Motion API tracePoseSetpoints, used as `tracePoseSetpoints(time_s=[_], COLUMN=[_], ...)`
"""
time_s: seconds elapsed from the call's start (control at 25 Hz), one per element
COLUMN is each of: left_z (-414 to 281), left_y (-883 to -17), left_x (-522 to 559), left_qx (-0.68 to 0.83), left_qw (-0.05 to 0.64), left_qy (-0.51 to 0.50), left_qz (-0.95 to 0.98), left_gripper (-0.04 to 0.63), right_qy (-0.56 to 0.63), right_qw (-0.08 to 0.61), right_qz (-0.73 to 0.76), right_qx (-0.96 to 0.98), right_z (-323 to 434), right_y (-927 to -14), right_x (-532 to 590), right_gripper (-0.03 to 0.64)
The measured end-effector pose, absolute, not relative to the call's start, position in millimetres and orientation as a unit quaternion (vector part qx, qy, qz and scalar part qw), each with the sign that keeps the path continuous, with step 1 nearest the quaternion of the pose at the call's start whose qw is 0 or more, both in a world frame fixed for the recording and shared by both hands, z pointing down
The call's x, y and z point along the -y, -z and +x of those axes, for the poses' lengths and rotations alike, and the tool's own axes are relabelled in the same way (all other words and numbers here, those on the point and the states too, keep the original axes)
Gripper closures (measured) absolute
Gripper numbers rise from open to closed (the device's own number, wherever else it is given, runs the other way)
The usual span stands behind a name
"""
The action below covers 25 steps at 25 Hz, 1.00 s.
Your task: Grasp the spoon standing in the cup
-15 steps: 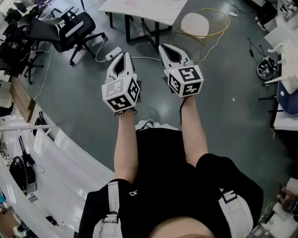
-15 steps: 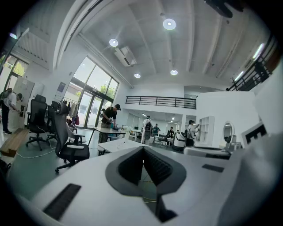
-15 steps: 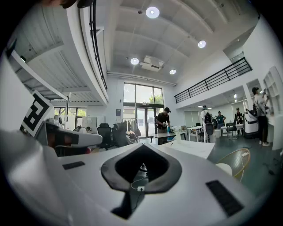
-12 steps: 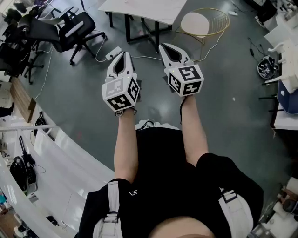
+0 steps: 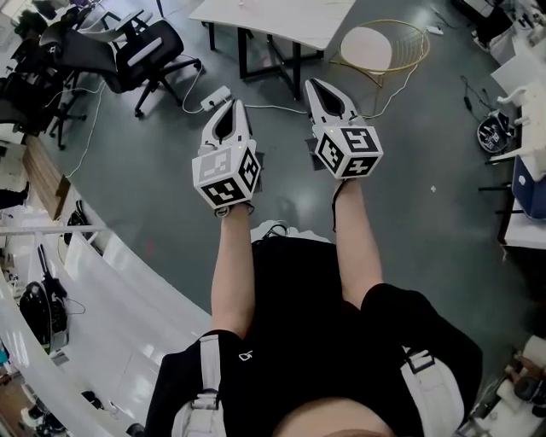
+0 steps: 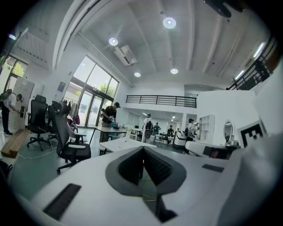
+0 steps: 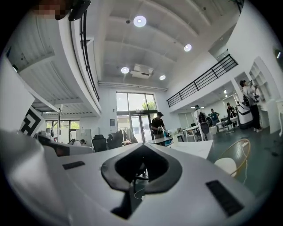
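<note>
Spoon out of view. Two grippers: left gripper, right gripper, both closed.

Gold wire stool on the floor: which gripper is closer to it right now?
Right. In the head view the right gripper sits just below and left of the stool; the left gripper is farther left, on the side of the black chair.

The grey floor carries a black office chair at the upper left, a white desk on dark legs, a gold wire-framed round stool just right of it, and a white power strip with a trailing cable.
</note>
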State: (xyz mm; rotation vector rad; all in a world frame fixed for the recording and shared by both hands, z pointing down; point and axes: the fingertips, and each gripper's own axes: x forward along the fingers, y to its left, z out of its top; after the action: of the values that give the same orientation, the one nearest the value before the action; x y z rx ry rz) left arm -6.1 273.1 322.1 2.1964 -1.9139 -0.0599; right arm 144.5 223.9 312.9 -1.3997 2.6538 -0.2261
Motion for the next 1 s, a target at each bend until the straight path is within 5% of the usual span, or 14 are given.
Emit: tracePoseSetpoints(time_s=[1.0], left_z=[-108], left_y=[-371], left_x=[-149], left_qx=[0.631], left_qw=[0.179], left_qy=[0.025], left_qz=[0.754], left_gripper=[0.58], right_qy=[0.111], right_qw=[0.039], right_qz=[-0.475], right_qx=[-0.872], right_z=[42], right_y=[-355], right_x=[-109], right_gripper=[0.611])
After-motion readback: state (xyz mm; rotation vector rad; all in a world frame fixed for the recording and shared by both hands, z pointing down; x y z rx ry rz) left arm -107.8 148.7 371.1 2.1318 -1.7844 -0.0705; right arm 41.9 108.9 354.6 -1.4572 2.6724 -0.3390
